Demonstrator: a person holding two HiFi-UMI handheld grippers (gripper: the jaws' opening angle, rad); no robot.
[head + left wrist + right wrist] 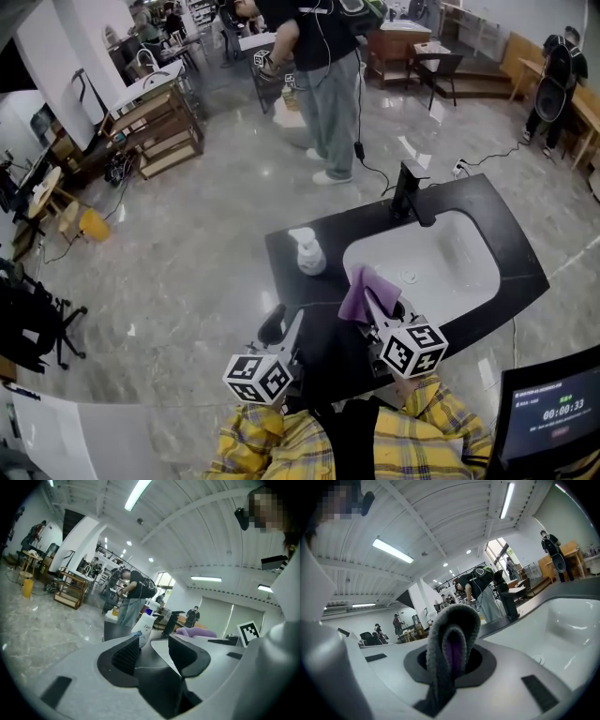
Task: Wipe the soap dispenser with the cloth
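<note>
The white soap dispenser (307, 253) stands upright on the black counter (291, 281), left of the basin. In the left gripper view the dispenser (143, 629) shows just beyond the jaws. My left gripper (283, 328) hovers at the counter's near edge, short of the dispenser; its jaws (152, 651) are open with nothing between them. My right gripper (380, 314) is shut on a purple cloth (359, 292), which sticks up above the basin's near rim. In the right gripper view the folded cloth (452, 639) fills the gap between the jaws.
A black faucet (411, 192) rises behind the white sink basin (450, 262). A person (323, 84) stands on the floor beyond the counter, another (555, 80) at far right. A monitor (553, 412) sits at lower right. A wooden rack (164, 127) stands at the left.
</note>
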